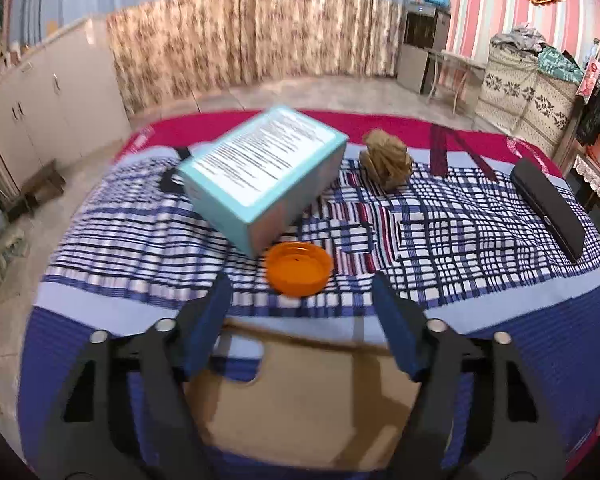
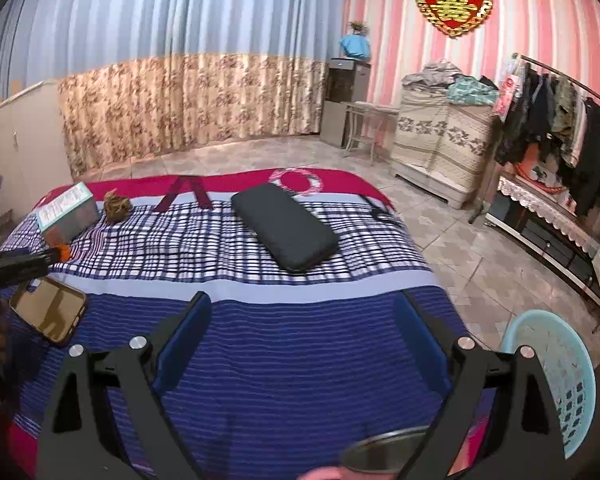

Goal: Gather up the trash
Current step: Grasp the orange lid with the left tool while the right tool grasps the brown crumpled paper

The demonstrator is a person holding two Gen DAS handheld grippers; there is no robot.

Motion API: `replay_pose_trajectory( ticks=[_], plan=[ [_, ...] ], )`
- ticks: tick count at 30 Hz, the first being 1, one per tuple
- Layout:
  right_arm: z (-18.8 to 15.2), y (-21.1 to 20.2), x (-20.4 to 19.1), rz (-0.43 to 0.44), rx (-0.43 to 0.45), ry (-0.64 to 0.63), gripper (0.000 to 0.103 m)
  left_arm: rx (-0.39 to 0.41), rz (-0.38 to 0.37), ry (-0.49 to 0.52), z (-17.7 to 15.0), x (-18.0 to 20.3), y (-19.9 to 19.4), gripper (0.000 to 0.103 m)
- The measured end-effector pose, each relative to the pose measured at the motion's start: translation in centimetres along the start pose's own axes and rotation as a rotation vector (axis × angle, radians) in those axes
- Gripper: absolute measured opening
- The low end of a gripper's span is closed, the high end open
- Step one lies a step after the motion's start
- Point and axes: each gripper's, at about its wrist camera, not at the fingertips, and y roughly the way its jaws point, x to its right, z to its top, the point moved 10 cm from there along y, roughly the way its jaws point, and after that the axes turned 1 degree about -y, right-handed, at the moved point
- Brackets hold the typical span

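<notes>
- Left gripper [image 1: 300, 300] hovers with jaws parted and empty; the shallow round orange plastic cap [image 1: 299, 268] sits on the checked blue-and-white bedspread [image 1: 480, 248] just beyond the tips.
- Risk: the slick, low rim could skid on soft cloth, or the jaws could nudge the tilted teal cardboard box [image 1: 260, 172] touching it.
- Crumpled brown paper wad [image 1: 386, 160] waits behind.
- Right gripper [image 2: 304, 316] is wide open and empty, near the pale blue perforated plastic basket [image 2: 556, 376].

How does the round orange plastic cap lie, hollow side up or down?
Hollow side up: the round orange plastic cap shows its raised rim and inner floor.
</notes>
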Motion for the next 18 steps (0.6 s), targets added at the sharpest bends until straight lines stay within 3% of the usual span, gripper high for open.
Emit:
replay_pose_trajectory(
  ticks=[4,6,7,11,15,18],
  plan=[
    [0.7,2.0,-1.9,0.028,-0.022,-0.014,0.09,-0.034,0.022,0.008,0.3,0.4,1.9,0.056],
    [1.1,3.1,-3.2,0.056,-0.037,-0.021,0.09,-0.027,0.034,0.008,0.2,0.2,2.5,0.041],
    [1.3,3.7,-3.8,0.067,-0.043,-0.027,0.09,-0.024,0.037,0.006,0.1,0.1,2.7,0.039],
    [2.3,6.2,-7.3,0.14,-0.053,-0.061,0.09,0.002,0.014,-0.024,-0.1,-0.4,2.2,0.039],
    [4.0,8.6,-12.3,0.237,-0.04,-0.115,0.09,0.066,0.042,-0.029,-0.3,-1.2,0.1,0.039],
    [5.3,10.1,-15.9,0.294,-0.043,-0.139,0.09,0.06,0.076,-0.031,-0.7,-1.6,0.1,0.039]
  ],
)
